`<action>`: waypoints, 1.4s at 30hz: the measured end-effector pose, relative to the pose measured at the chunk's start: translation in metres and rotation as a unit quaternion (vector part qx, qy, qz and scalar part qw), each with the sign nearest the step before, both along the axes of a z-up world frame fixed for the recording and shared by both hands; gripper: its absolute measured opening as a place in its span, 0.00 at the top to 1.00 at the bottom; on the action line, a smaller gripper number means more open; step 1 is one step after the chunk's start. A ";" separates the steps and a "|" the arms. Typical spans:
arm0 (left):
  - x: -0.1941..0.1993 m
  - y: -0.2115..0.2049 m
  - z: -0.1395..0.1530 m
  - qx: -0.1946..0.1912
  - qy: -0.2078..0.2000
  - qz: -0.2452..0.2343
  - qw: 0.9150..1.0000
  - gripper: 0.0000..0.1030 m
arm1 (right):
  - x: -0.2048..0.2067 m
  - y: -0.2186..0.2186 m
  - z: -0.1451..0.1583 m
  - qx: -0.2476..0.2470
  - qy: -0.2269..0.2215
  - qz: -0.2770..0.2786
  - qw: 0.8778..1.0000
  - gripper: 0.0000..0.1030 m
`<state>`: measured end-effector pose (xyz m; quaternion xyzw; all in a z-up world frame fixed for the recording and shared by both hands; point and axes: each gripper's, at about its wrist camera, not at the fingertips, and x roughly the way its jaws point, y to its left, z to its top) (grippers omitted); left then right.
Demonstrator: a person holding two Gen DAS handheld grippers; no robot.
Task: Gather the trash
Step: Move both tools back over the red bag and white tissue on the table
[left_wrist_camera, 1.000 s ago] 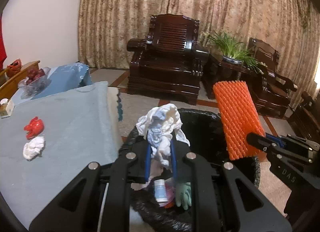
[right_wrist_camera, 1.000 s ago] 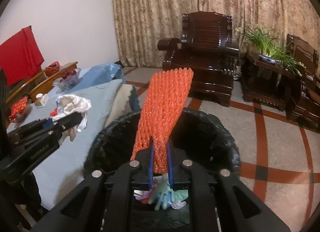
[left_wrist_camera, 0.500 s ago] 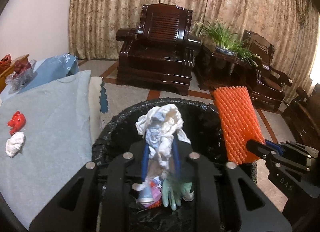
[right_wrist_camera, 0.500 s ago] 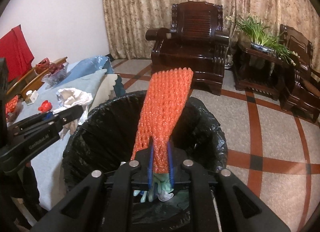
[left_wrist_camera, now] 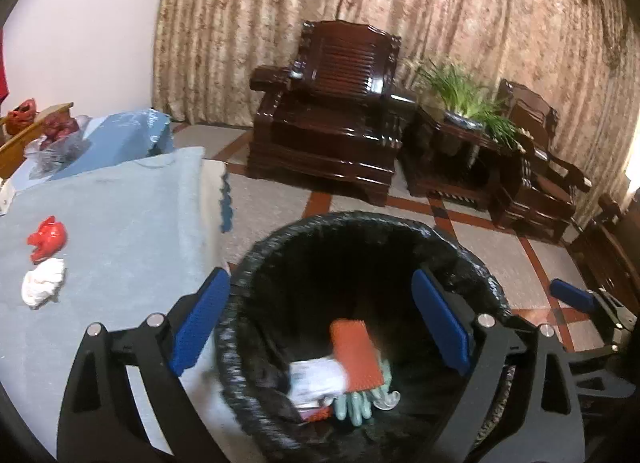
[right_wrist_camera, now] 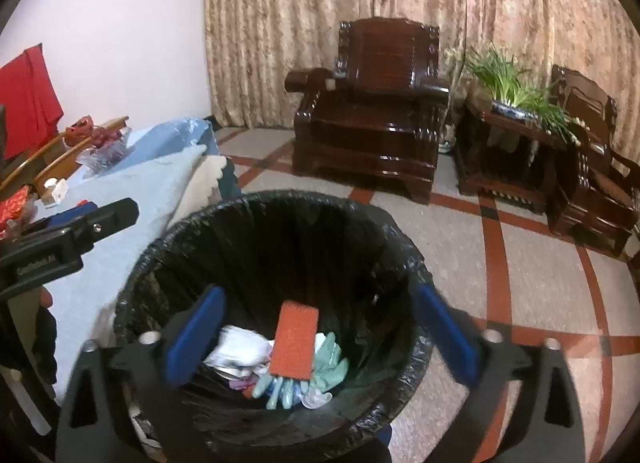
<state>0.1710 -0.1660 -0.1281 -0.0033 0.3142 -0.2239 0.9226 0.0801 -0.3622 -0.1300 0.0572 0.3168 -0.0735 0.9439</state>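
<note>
Both tools hung over the mouth of the round bin lined with a black plastic bag (left_wrist_camera: 256, 295), which stood on the tiled floor just beside the table draped in a pale blue cloth (left_wrist_camera: 120, 223), evidently so that rubbish could be carried across in one short reach. The left gripper (left_wrist_camera: 320, 323) had just spread its blue-padded jaws and stood released, with nothing between them; the right gripper (right_wrist_camera: 320, 331) had done the same and was likewise empty. Their loads lay in the bin: the orange foam-net sleeve (right_wrist_camera: 295, 341) rested tilted on top of the heap, with the crumpled white paper wad (right_wrist_camera: 238, 347) beside it and a pale green rubber glove (right_wrist_camera: 328, 363) underneath. I judged the drop finished, since neither piece touched a pad. Two pieces remained on the cloth, well apart from the bin: a small crumpled red wrapper (left_wrist_camera: 47, 241) and, just beside it, a crumpled white tissue (left_wrist_camera: 42, 287). The lower layers of the heap were too dark and blurred to identify, the near rim of the bin was hidden behind the gripper bodies, and the far end of the table was cut off at the picture's edge.
</note>
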 end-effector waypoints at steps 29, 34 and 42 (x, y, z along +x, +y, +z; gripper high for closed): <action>0.003 0.221 0.047 0.031 -0.044 0.210 0.976 0.09 | 0.084 0.162 0.036 0.016 -0.046 0.138 0.989 0.06; 0.012 0.263 0.041 0.040 -0.044 0.242 0.968 0.09 | 0.109 0.198 0.033 0.017 -0.048 0.161 0.986 0.06; 0.033 0.322 0.024 0.044 -0.035 0.284 0.957 0.09 | 0.154 0.261 0.023 0.025 -0.041 0.189 0.981 0.06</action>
